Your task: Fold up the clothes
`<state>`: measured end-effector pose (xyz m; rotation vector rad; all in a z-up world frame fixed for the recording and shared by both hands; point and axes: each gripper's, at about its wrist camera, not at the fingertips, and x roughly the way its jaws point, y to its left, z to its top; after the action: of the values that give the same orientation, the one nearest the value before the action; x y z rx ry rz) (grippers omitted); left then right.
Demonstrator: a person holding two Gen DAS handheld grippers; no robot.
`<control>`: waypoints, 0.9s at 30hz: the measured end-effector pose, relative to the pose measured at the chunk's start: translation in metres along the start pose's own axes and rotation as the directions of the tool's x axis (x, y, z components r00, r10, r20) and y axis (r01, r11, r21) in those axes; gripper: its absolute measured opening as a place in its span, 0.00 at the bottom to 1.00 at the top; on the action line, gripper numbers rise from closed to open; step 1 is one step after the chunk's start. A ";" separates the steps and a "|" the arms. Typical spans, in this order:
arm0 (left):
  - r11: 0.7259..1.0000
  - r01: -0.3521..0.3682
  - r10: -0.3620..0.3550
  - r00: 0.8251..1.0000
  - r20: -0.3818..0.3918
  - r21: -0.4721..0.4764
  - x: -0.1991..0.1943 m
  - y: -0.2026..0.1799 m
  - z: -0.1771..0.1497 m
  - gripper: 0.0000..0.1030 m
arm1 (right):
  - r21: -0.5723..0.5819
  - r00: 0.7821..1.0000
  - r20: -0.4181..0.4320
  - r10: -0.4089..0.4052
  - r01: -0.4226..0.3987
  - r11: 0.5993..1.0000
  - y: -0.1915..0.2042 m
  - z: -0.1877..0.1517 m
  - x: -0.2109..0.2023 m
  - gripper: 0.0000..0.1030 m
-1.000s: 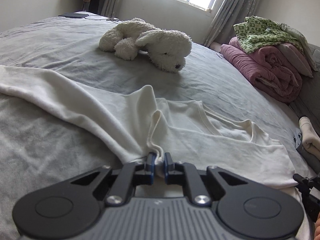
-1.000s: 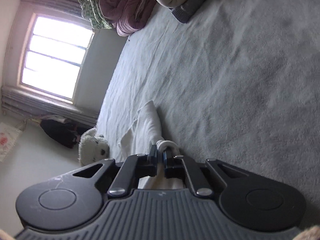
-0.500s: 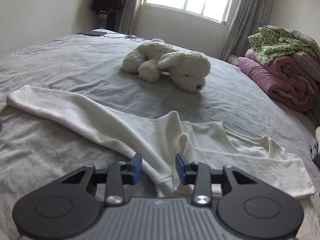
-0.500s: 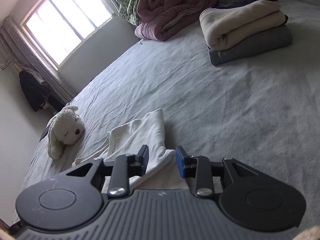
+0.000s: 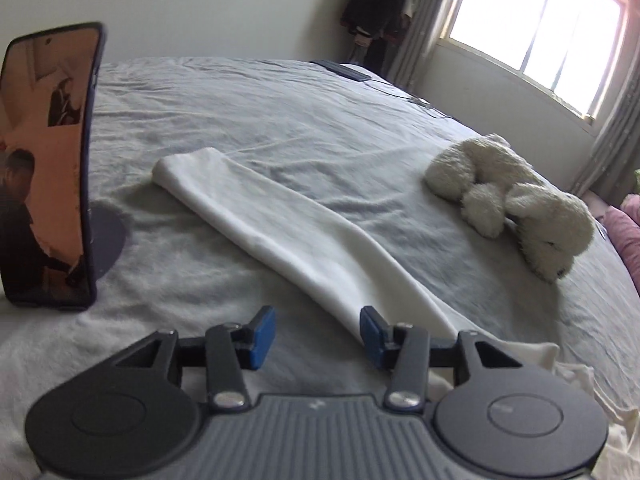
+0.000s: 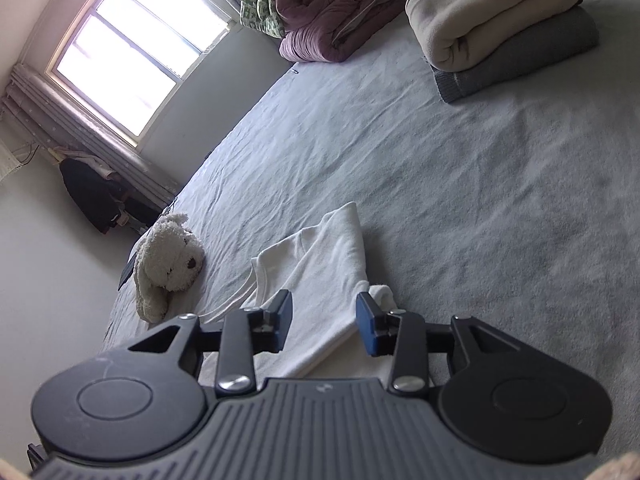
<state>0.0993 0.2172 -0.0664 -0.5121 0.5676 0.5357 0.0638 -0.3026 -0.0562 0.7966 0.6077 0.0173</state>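
Grey bed (image 5: 280,120) under a window (image 6: 132,52); both tongs' jaws just opened, released above white shirt (image 5: 304,236).

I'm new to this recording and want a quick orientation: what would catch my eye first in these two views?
A white long-sleeved top lies spread on the grey bed, one sleeve stretched toward a phone propped upright at the left. A cream plush dog lies beyond it near the window. Both tools, left tool and right tool, hang open over the top, jaws just opened, gripping nothing.
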 end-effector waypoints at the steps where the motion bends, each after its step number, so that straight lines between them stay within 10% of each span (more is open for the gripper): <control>1: 1.000 0.005 -0.005 1.000 0.006 -0.030 0.004 0.007 0.004 0.46 | 0.000 1.000 0.001 0.003 -0.003 1.000 0.000 0.000 -0.001 0.39; 6: 0.994 -0.023 0.028 0.998 0.052 -0.110 0.017 0.018 0.019 0.42 | -0.029 1.000 0.003 0.008 -0.008 1.000 0.005 -0.002 -0.001 0.39; 9: 0.989 -0.064 0.074 0.995 0.068 -0.133 0.018 0.021 0.024 0.00 | -0.044 1.000 0.001 0.008 -0.008 0.999 0.007 -0.004 0.001 0.39; 17: 0.992 -0.082 0.104 0.965 0.240 -0.101 -0.029 0.017 0.035 0.00 | -0.060 1.000 0.008 0.009 -0.008 0.998 0.009 -0.005 0.003 0.39; 22: 0.995 -0.072 0.093 0.916 0.391 -0.069 -0.066 0.015 0.037 0.00 | -0.115 1.000 -0.013 0.025 -0.026 0.993 0.026 -0.014 0.004 0.39; 27: 0.996 0.014 0.007 0.969 0.246 -0.084 -0.063 0.020 0.035 0.09 | -0.258 0.986 -0.100 0.132 -0.154 0.954 0.075 -0.041 0.011 0.39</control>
<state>0.0547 0.2324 -0.0079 -0.5184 0.3075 0.6117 0.0675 -0.2195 -0.0329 0.5801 0.6083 0.2608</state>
